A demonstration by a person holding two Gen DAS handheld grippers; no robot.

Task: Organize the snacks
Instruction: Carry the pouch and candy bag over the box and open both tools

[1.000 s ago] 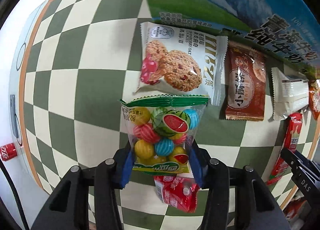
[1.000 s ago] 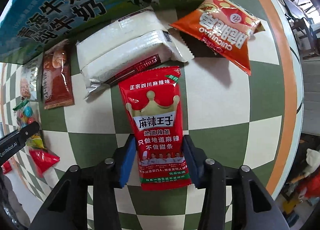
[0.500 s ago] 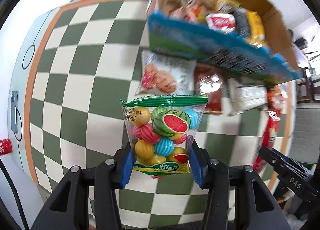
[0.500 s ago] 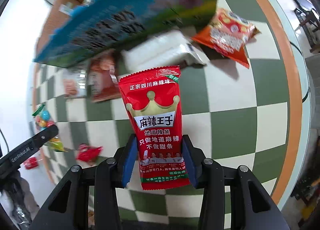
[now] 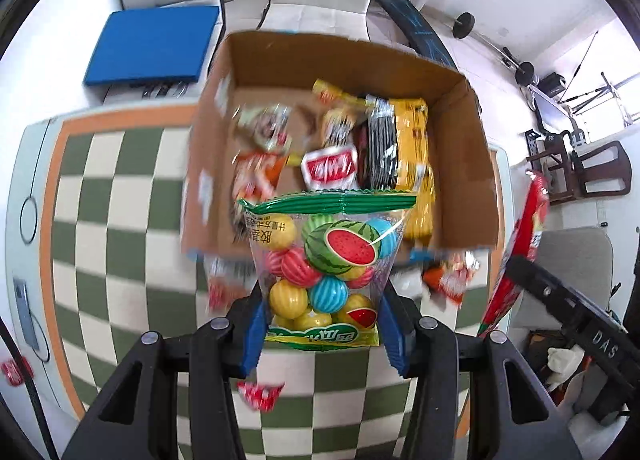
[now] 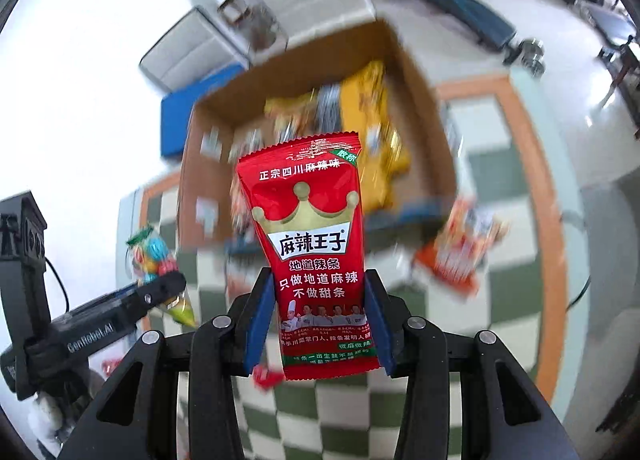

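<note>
My left gripper [image 5: 322, 334] is shut on a clear candy bag [image 5: 326, 268] with a green top and watermelon-striped balls. I hold it high above the table, in front of an open cardboard box [image 5: 472, 163] with several snack packets inside. My right gripper [image 6: 316, 324] is shut on a red spicy-strip packet [image 6: 314, 244], also raised before the same box [image 6: 424, 119]. The red packet shows edge-on at the right of the left wrist view [image 5: 516, 260]. The candy bag shows at the left of the right wrist view [image 6: 156, 260].
The box stands on a green-and-white checkered table [image 5: 112, 195] with an orange border. Loose packets lie in front of the box: an orange one [image 6: 456, 252] and small red ones [image 5: 260, 394]. Chairs and gym gear stand behind the table.
Both grippers have risen high off the table with their packets. The view went from the box's front wall to down into the open box.
</note>
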